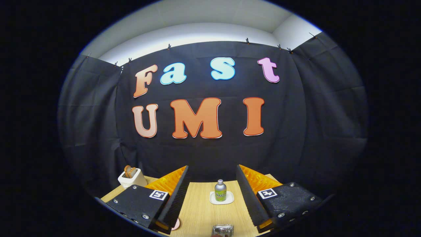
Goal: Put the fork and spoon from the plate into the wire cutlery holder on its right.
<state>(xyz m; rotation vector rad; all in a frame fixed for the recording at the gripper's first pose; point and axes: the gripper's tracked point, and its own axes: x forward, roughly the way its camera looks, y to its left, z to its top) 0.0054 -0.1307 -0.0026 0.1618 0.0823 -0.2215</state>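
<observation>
1. The counter [200,207] is pale wood with a fine straight grain.
2. The bottle [220,191] ahead of the open jaws has a silver body and cap and a green label.
3. The dish [222,199] under it is white.
4. The toaster [131,179] is cream-white, with brown toast [130,171] in it.
5. The gripper [212,192] housings each carry a white square tag with a black mark.
6. The wire holder [223,229] is shiny silver.
7. The wall cloth [312,115] is black, and the ceiling [197,26] above it is white.

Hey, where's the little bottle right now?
In the gripper view, the small bottle stands upright on a white coaster, on the wooden table, ahead between the open hand-held gripper's fingers.
</observation>
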